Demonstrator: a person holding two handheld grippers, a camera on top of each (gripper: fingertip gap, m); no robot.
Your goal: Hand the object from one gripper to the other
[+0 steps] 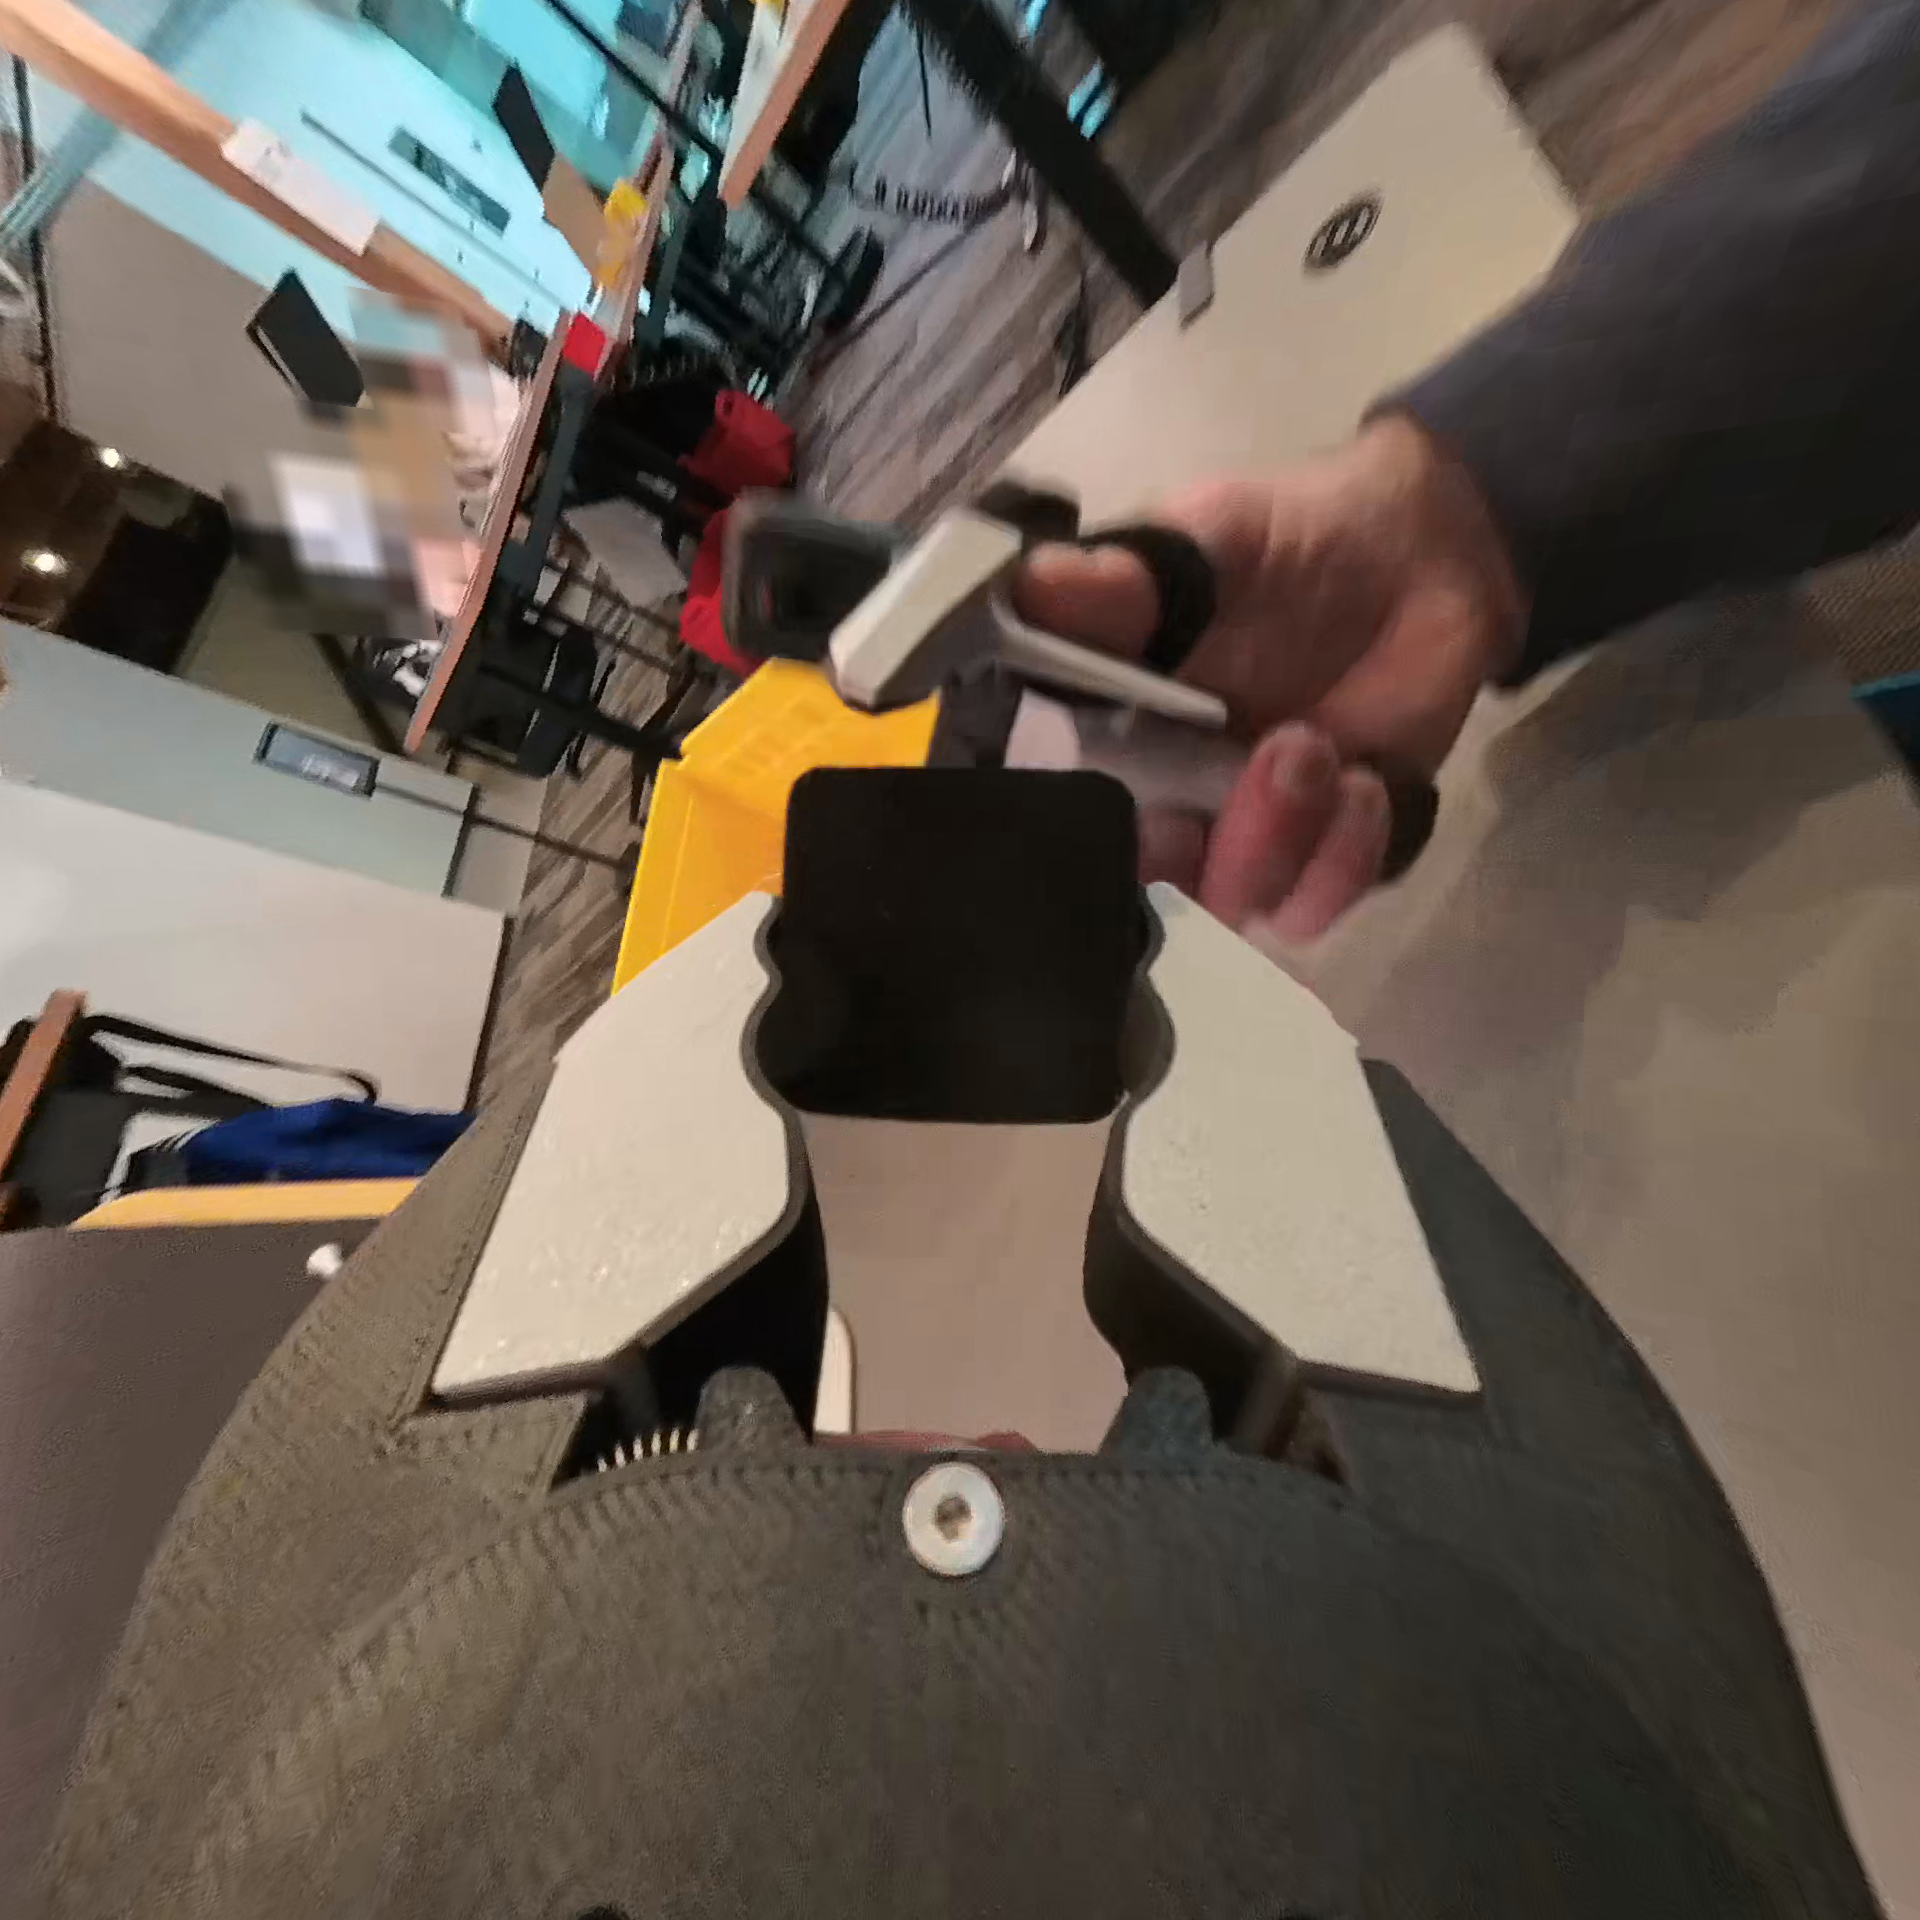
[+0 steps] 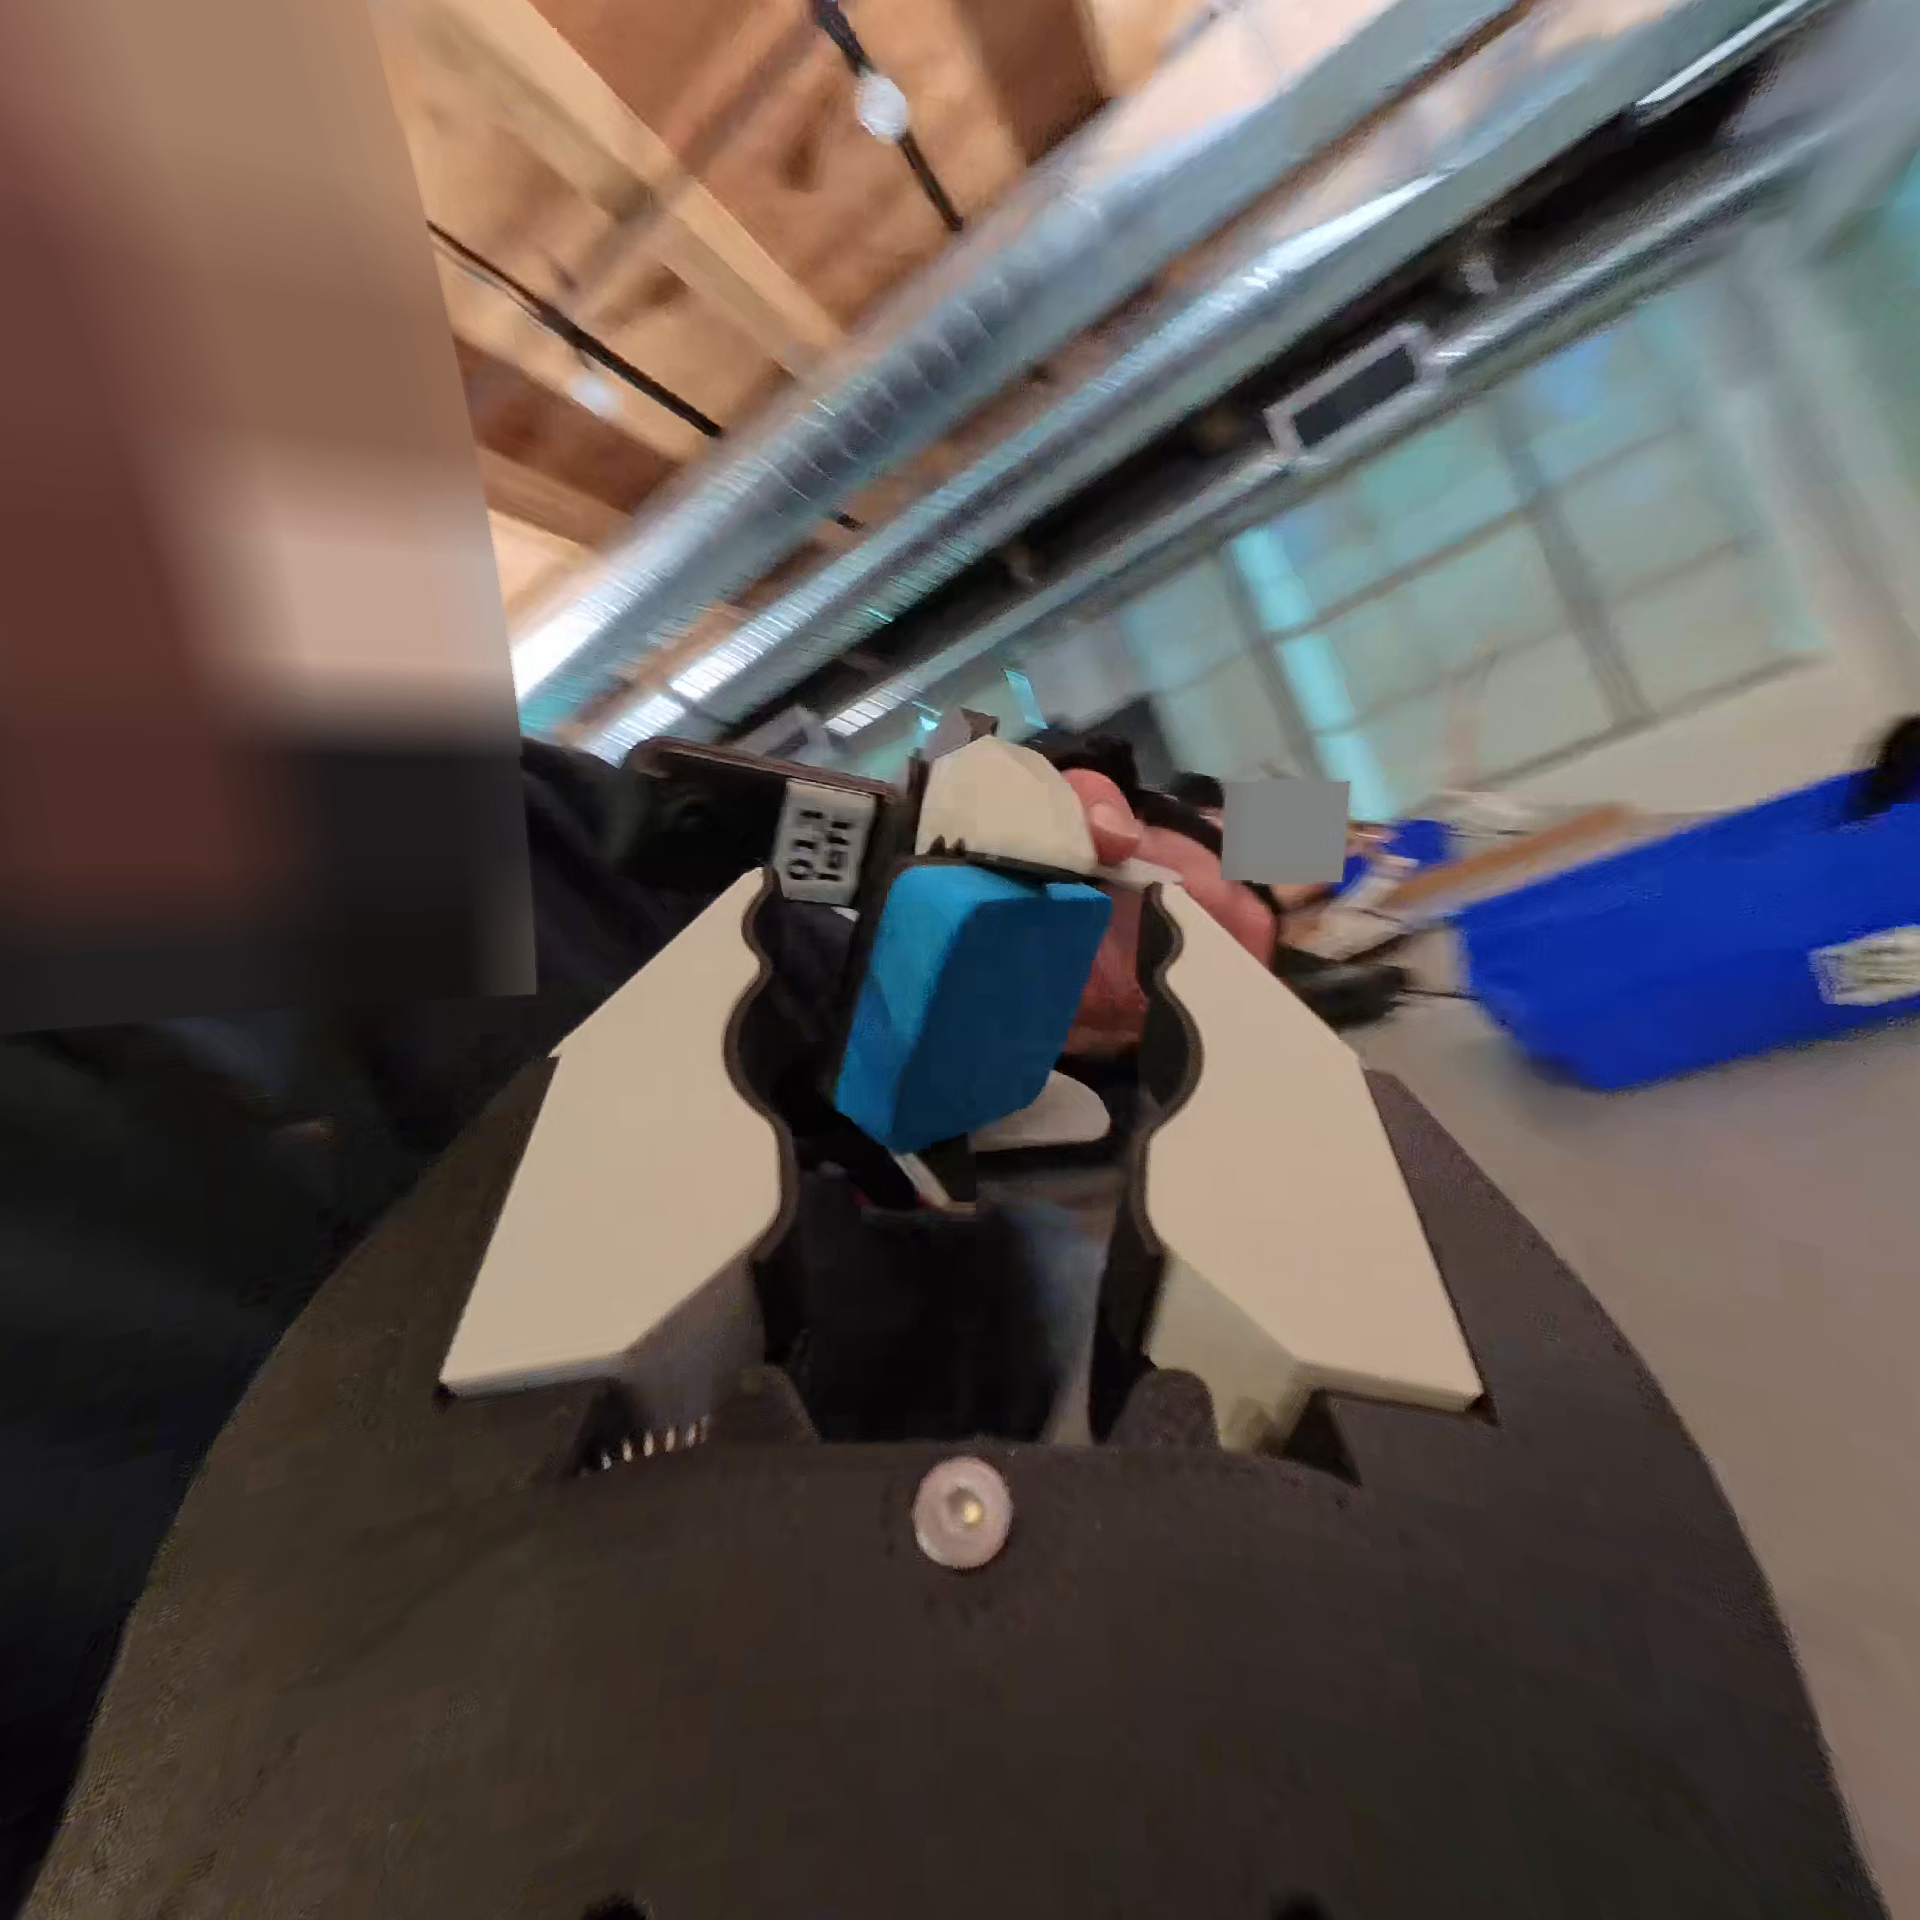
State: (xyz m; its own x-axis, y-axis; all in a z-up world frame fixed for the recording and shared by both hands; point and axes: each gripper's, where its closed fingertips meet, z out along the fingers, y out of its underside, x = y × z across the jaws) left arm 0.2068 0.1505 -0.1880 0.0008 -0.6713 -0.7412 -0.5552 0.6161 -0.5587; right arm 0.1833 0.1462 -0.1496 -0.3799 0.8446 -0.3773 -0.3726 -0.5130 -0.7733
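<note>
Fingers of the left gripper (image 1: 961, 935) fill the lower half of the left wrist view, white plates on a dark textured body, and they are closed onto a block (image 1: 961, 945) that looks flat black from this side; it sits squarely between the wavy inner edges near the tips, with both sides touching it. Beyond it, the person's right hand (image 1: 1340, 665), in a dark sleeve, holds the right gripper (image 1: 935, 613), which is blurred and stands apart from the block, up and slightly to the right of it. A yellow bin (image 1: 727, 821) lies on the floor behind, and a white table (image 1: 1299, 312) stretches up to the right

In the right wrist view the right gripper (image 2: 961, 935) has its fingers spread wide, with nothing between them touching either side. Ahead of the tips, in the gap, the same block (image 2: 971, 1003) shows a blue face – it is tilted and held at its ends by the white fingers of the left gripper (image 2: 997, 821), whose black body and the person's left hand (image 2: 1174, 883) sit behind it. Whether the block already lies inside the right gripper's reach or only in front of it cannot be told. A blue bin (image 2: 1683, 935) stands off to the right – well apart from the grippers – under a ceiling duct (image 2: 1039, 343)
</note>
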